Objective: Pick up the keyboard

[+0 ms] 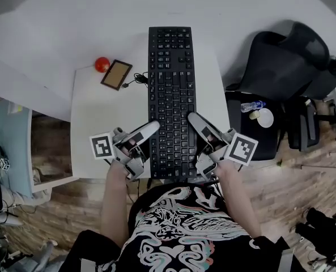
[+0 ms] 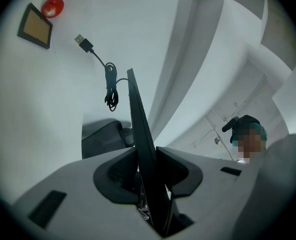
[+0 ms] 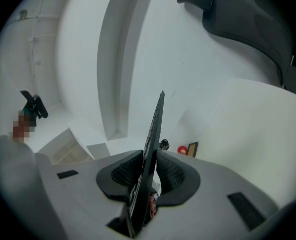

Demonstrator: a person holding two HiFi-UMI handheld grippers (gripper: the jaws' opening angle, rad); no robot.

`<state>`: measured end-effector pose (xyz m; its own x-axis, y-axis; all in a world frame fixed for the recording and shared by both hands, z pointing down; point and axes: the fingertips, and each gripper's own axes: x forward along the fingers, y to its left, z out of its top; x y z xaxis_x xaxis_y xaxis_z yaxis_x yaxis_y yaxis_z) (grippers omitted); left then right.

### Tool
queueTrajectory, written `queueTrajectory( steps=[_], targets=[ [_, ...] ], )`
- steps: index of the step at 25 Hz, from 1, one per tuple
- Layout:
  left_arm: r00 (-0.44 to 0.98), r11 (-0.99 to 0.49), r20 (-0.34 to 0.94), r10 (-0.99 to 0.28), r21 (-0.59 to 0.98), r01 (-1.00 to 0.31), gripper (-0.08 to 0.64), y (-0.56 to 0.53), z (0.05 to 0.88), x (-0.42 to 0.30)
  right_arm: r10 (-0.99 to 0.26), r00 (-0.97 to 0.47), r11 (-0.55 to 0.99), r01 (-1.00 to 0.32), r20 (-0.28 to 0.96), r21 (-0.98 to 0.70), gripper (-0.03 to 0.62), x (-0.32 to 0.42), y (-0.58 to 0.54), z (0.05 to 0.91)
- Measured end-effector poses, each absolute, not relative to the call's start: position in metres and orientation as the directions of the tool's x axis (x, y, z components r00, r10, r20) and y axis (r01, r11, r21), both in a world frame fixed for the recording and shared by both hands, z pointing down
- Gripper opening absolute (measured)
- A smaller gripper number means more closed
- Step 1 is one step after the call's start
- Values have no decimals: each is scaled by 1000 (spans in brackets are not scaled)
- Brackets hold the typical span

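Observation:
A long black keyboard (image 1: 171, 95) is held above the white table (image 1: 94, 112), its length running away from me. My left gripper (image 1: 149, 130) is shut on its near left edge, and my right gripper (image 1: 192, 119) is shut on its near right edge. In the left gripper view the keyboard (image 2: 144, 149) shows edge-on, clamped between the dark pads (image 2: 118, 176). The right gripper view shows the same: the thin keyboard (image 3: 150, 156) pinched between the ribbed pads (image 3: 175, 176). Its USB cable (image 2: 105, 79) lies coiled on the table.
A red ball (image 1: 102, 64) and a small framed cork board (image 1: 116, 74) lie on the table's far left. A black office chair (image 1: 286, 67) stands to the right, with a black side stand (image 1: 252, 123) bearing a bottle and cup. A person (image 2: 247, 134) stands far off.

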<state>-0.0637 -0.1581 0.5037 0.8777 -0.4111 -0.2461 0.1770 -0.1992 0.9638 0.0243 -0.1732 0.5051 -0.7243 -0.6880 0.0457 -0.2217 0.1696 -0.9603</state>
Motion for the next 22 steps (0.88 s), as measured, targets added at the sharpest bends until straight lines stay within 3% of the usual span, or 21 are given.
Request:
queueTrajectory(
  steps=[22],
  targets=[
    [879,-167,-233,-415,970,178,114,-161,499,-66,-689,-722,139,-219,64,-966,104,23,-176,502]
  ],
)
